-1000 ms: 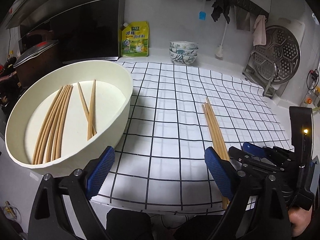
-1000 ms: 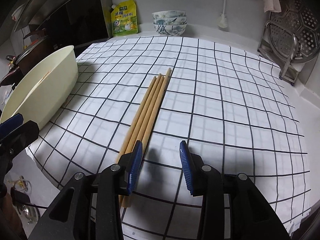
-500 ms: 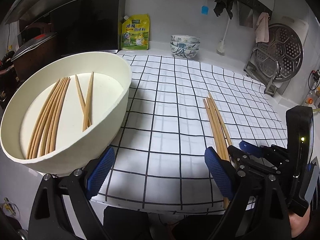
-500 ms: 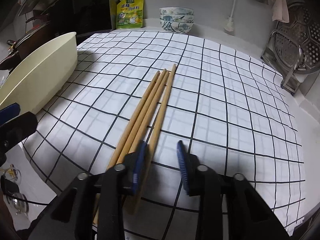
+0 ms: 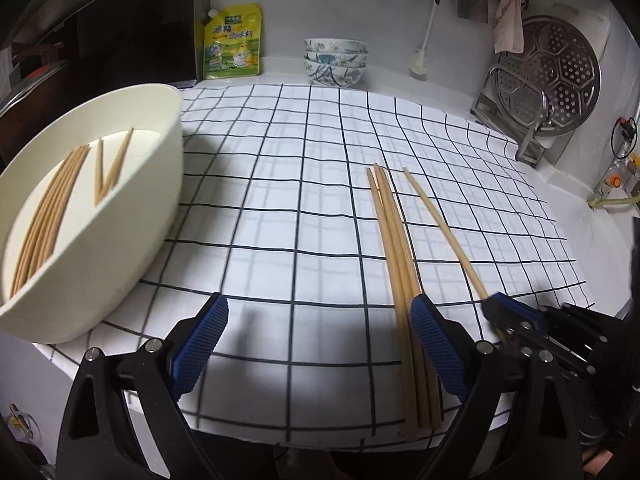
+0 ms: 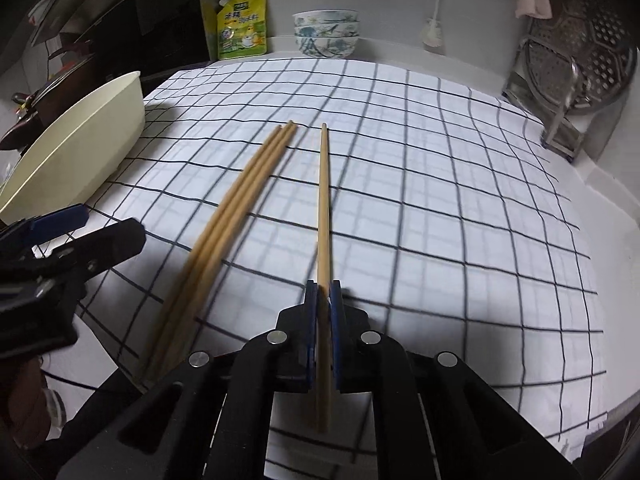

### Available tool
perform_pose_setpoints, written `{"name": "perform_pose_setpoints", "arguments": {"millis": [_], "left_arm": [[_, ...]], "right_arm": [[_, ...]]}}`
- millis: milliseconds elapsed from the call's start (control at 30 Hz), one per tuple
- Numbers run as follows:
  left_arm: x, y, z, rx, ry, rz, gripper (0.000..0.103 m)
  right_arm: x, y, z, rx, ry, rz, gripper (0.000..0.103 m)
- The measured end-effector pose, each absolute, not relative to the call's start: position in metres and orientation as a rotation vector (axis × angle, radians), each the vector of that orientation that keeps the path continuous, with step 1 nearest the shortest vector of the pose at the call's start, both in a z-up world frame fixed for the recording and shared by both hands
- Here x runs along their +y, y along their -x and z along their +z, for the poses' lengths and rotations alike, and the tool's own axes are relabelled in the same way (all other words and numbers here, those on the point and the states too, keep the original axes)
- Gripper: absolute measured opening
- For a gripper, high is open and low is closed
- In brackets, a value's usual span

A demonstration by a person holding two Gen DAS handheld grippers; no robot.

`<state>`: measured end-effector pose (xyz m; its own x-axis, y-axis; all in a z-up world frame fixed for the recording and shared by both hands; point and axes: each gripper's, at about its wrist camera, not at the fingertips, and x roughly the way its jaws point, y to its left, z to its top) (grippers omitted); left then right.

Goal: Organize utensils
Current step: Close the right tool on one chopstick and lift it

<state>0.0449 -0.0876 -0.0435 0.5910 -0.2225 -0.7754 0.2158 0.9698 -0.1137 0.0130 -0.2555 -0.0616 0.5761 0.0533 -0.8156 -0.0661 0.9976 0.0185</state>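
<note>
Right wrist view: right tool (image 6: pixel 324 320) is clamped on a single chopstick (image 6: pixel 323 208). Left tool (image 5: pixel 316 344) stands wide apart, empty, beside three chopsticks (image 5: pixel 396 264).

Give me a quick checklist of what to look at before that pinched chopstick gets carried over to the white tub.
1. Right claw shut on the single chopstick: ok.
2. Only one stick caught; the other three chopsticks lie apart on the checked cloth: ok.
3. Grip near the stick's middle for balance: not ok, it is held close to the near end.
4. Left claw open, with nothing between its pads: ok.
5. White tub has free floor beside the chopsticks already in it: ok.
6. Stick lifted clear of the cloth: cannot tell.
</note>
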Motion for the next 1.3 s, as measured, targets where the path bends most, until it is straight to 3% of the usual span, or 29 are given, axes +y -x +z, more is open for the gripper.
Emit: {"name": "perform_pose_setpoints", "arguments": {"millis": [167, 300, 567, 1300], "left_arm": [[-0.092, -0.054, -0.053, 0.917, 0.005, -0.235, 0.091], [-0.092, -0.057, -0.056, 0.921, 0.009, -0.220, 0.091], [-0.101, -0.065, -0.061, 0.934, -0.019, -0.203, 0.091], [-0.118, -0.071, -0.070, 0.928, -0.105, -0.162, 0.097]], "right_arm": [[-0.268, -0.005, -0.060, 0.953, -0.003, 0.063, 0.007], [-0.270, -0.015, -0.054, 0.934, -0.015, 0.075, 0.018], [-0.267, -0.037, -0.064, 0.938, 0.021, 0.057, 0.022], [-0.290, -0.030, -0.066, 0.913, -0.033, 0.061, 0.023]]}}
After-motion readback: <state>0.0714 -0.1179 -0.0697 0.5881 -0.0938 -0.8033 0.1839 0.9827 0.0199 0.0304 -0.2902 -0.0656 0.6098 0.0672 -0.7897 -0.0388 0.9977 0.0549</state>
